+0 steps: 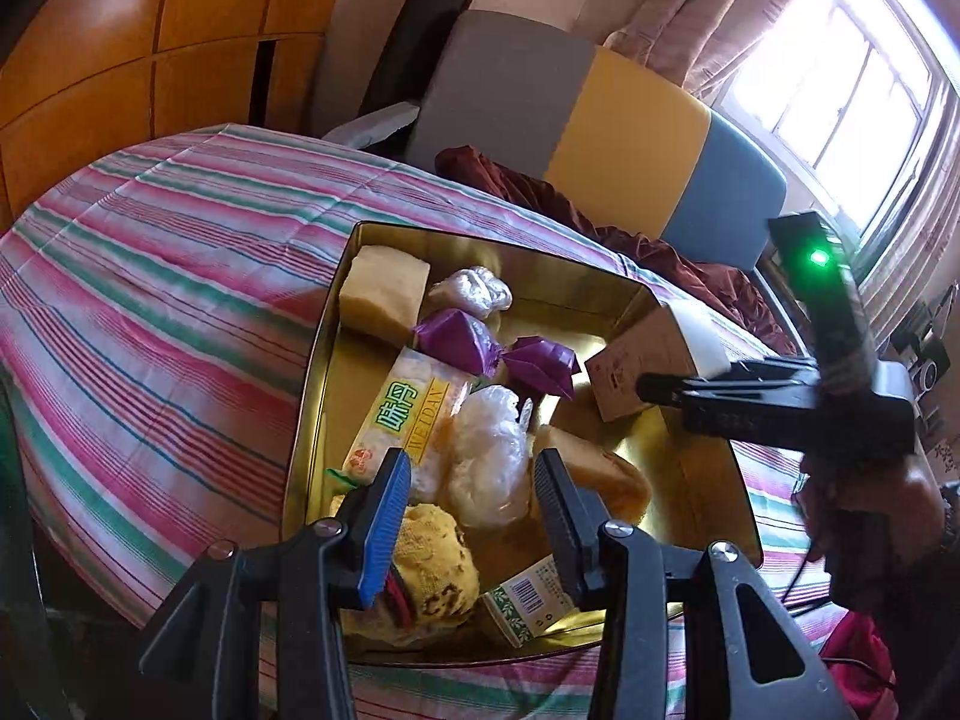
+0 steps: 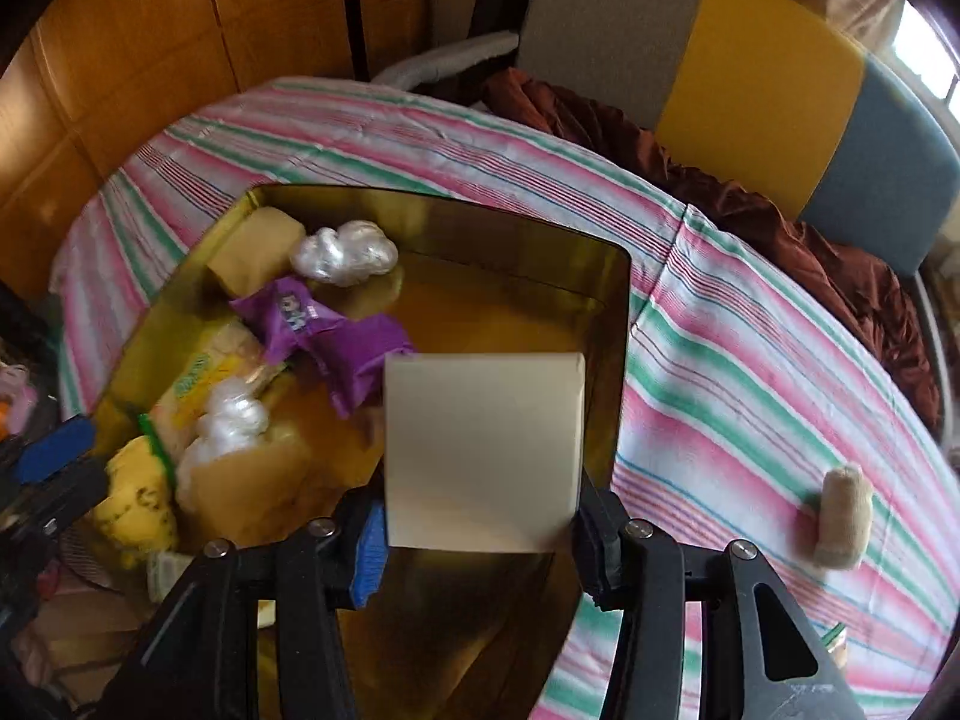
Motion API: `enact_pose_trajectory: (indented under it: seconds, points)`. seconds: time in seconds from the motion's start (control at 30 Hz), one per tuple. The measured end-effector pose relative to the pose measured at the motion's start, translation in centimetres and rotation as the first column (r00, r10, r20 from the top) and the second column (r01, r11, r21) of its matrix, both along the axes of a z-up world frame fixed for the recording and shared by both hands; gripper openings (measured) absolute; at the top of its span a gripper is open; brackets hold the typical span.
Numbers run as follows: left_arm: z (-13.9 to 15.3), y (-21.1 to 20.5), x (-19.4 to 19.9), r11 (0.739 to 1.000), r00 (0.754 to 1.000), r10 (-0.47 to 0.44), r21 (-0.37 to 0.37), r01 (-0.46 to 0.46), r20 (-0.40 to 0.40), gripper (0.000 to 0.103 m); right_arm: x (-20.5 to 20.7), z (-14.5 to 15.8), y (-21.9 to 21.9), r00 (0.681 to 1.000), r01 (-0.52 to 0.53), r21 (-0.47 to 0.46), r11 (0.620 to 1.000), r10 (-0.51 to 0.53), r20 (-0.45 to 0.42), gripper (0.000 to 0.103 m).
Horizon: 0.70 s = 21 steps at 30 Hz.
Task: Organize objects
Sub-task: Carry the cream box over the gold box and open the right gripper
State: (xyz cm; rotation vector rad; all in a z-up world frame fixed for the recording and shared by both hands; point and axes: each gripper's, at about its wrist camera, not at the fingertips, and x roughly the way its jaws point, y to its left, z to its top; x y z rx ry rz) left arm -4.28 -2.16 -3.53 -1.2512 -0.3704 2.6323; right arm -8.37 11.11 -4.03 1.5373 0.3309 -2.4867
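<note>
While the right gripper (image 2: pixel 480 531) clamps a smooth cardboard box (image 2: pixel 483 450), the left gripper (image 1: pixel 474 516) hangs unclenched over a shiny gold tin (image 1: pixel 690 468).

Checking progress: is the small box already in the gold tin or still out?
Out: the right gripper holds the small box above the gold tin.

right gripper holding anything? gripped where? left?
The right gripper is shut on a small cardboard box, pads on its two opposite side faces near the lower edge, above the gold tin. The left gripper holds nothing.
</note>
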Motion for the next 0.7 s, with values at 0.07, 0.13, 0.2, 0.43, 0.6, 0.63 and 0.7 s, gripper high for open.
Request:
enact_pose_trajectory:
  seconds: [0.07, 0.13, 0.2, 0.43, 0.6, 0.63, 0.7]
  points:
    - [-0.1, -0.2, -0.1, 1.000, 1.000, 0.000, 0.006, 0.000, 0.002, 0.043, -0.9, -0.4, -1.0, 1.000, -0.010, 0.047, 0.999, 0.010, -0.010, 0.051]
    - [-0.3, -0.3, -0.2, 1.000, 1.000, 0.000, 0.014, 0.000, 0.010, 0.043, -1.8, -0.8, -1.8, 1.000, -0.010, 0.071, 0.997, 0.010, 0.000, 0.051]
    - [-0.4, -0.4, -0.2, 1.000, 1.000, 0.001, 0.018, -0.001, 0.014, 0.043, -2.7, -1.3, -2.4, 1.000, -0.013, 0.058, 0.998, 0.011, 0.029, 0.051]
    - [-0.8, -0.6, -0.2, 1.000, 1.000, 0.004, 0.021, -0.004, 0.027, 0.043, -5.1, -1.4, -2.8, 0.999, 0.047, -0.100, 0.994, -0.044, 0.029, 0.056]
    - [-0.9, -0.9, -0.2, 1.000, 1.000, 0.014, 0.020, -0.014, 0.019, 0.043, -4.4, 0.0, -1.5, 0.998, 0.067, -0.206, 0.976, -0.067, 0.007, 0.081]
    - [-1.0, -1.0, -0.2, 1.000, 1.000, 0.016, 0.017, -0.016, 0.021, 0.043, -4.1, 0.3, -1.4, 0.998, 0.067, -0.213, 0.975, -0.069, 0.002, 0.081]
    - [-1.1, -1.0, -0.2, 1.000, 0.999, 0.021, 0.016, -0.021, 0.025, 0.043, -3.7, 0.8, -1.2, 0.997, 0.069, -0.222, 0.973, -0.075, -0.015, 0.081]
